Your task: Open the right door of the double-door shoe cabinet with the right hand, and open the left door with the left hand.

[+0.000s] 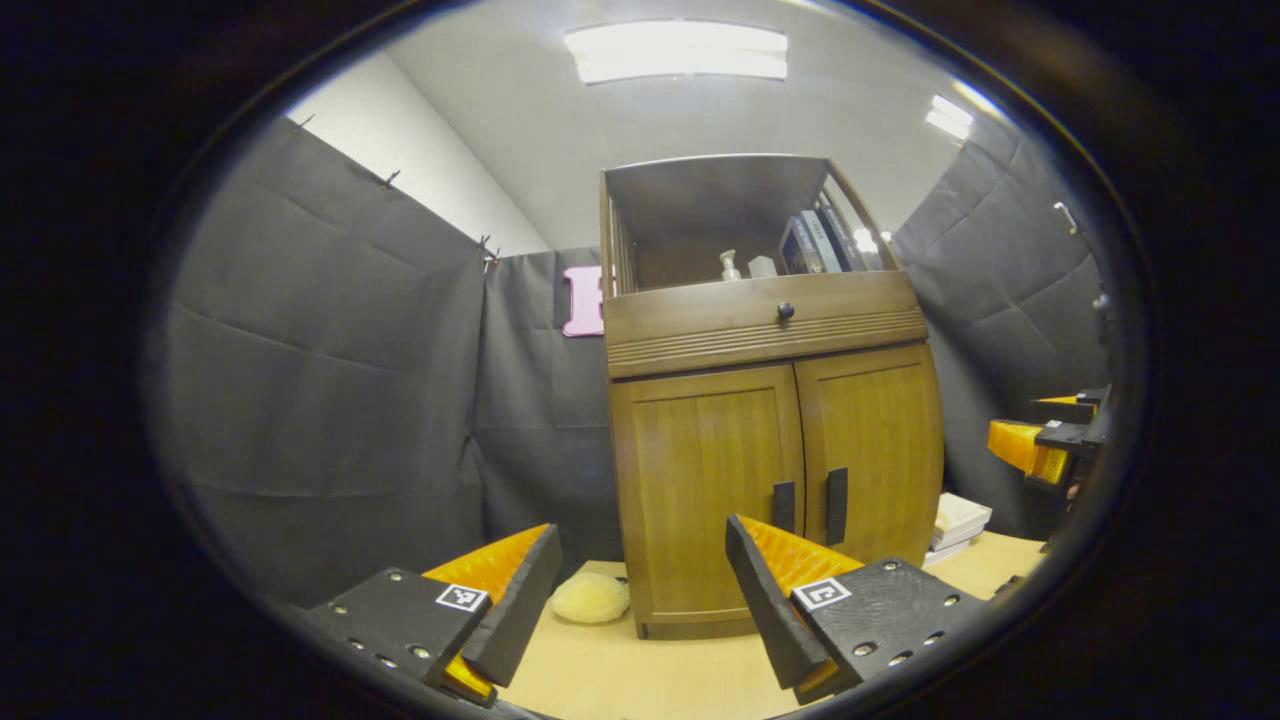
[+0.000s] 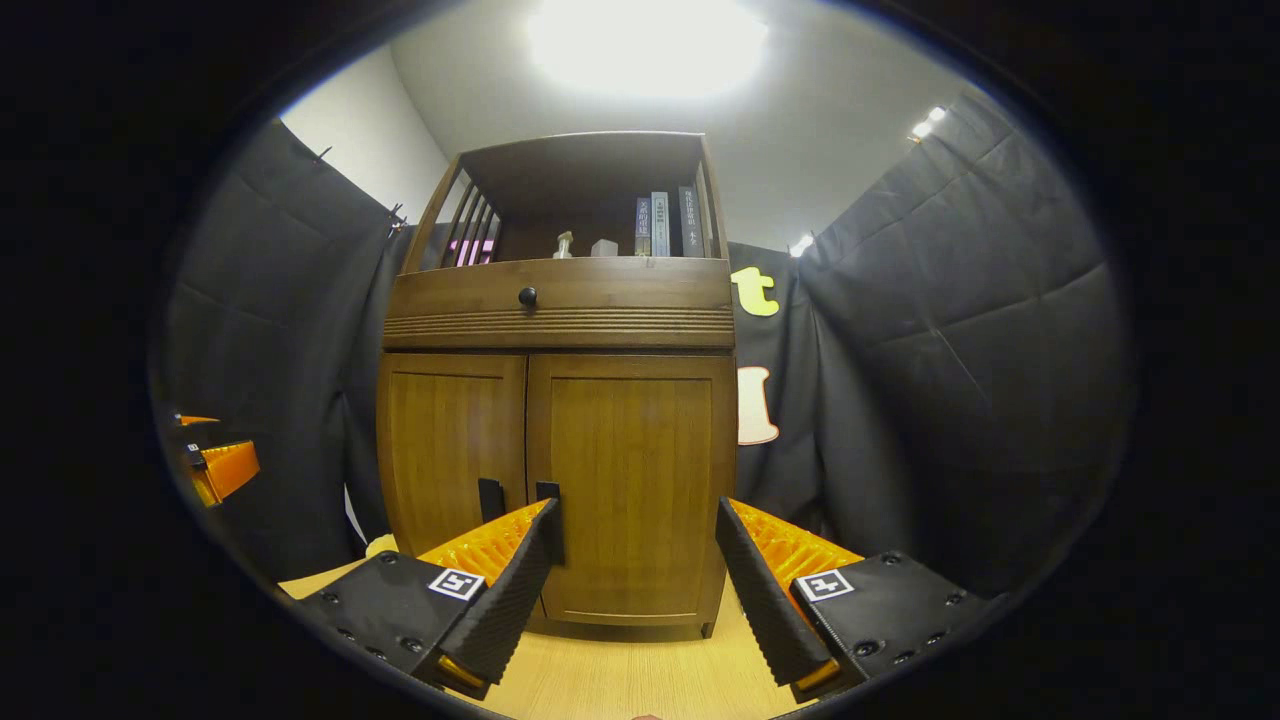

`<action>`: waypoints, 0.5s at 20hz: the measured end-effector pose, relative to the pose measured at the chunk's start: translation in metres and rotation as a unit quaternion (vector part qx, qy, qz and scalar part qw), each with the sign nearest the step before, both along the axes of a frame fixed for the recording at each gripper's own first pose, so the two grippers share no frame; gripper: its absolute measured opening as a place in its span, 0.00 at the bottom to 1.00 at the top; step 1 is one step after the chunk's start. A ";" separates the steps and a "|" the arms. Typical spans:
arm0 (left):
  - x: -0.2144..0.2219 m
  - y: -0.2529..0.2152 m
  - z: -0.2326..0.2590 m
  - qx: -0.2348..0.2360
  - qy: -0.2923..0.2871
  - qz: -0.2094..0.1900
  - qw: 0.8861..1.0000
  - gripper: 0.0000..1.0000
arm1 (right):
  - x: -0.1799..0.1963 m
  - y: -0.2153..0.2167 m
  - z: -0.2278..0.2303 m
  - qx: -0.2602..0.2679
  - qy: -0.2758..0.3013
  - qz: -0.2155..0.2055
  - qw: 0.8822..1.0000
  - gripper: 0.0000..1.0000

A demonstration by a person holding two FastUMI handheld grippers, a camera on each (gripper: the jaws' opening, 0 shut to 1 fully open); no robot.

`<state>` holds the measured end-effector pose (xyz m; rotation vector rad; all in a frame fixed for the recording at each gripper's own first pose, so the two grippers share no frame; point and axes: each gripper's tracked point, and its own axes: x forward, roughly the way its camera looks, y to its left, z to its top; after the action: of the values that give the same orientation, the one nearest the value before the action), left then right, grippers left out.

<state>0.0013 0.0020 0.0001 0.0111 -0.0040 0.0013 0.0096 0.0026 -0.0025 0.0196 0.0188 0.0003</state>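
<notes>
In the left gripper view the left hand-held gripper [image 1: 640,590] has its two fingers spread wide apart with nothing between them, hovering above the pale wooden table [image 1: 660,680]. Past its fingertips stands the brown wooden double-door shoe cabinet [image 1: 770,400], resting on the table and well apart from the fingers. Both doors are closed: the left door [image 1: 700,480] and the right door [image 1: 880,450] meet at the middle, each with a dark vertical handle, the left handle [image 1: 784,506] just beside the right handle [image 1: 837,505]. Above the doors runs a drawer with a small dark round knob [image 1: 785,311], and over that an open shelf holding upright books [image 1: 820,242] and a small pale bottle [image 1: 729,266]. A pale yellow round sponge-like pad [image 1: 592,597] lies on the table by the cabinet's left lower corner, and a stack of white books [image 1: 958,520] lies near its right side. Near the right edge of this view the other gripper shows in part.

In the right gripper view the right hand-held gripper [image 2: 635,590] is likewise wide open and holds nothing, its fingers framing the lower part of the closed right door, which it faces without touching; the cabinet's two handles show just above its left finger [image 2: 505,590]. The table runs beneath it
</notes>
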 end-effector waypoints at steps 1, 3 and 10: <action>0.000 0.000 0.000 0.000 0.000 -0.001 1.000 0.95 | 0.001 0.001 0.000 0.002 0.001 0.000 1.000 0.97; 0.001 0.001 0.000 0.001 0.000 0.001 1.000 0.95 | 0.003 0.000 0.001 0.004 0.002 -0.002 1.000 0.97; 0.002 0.004 -0.002 -0.006 0.001 0.010 1.000 0.95 | 0.020 0.008 0.007 0.001 -0.005 0.002 1.000 0.96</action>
<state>0.0028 0.0058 -0.0023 -0.0002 -0.0009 0.0206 0.0300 0.0102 0.0042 0.0209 0.0083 0.0051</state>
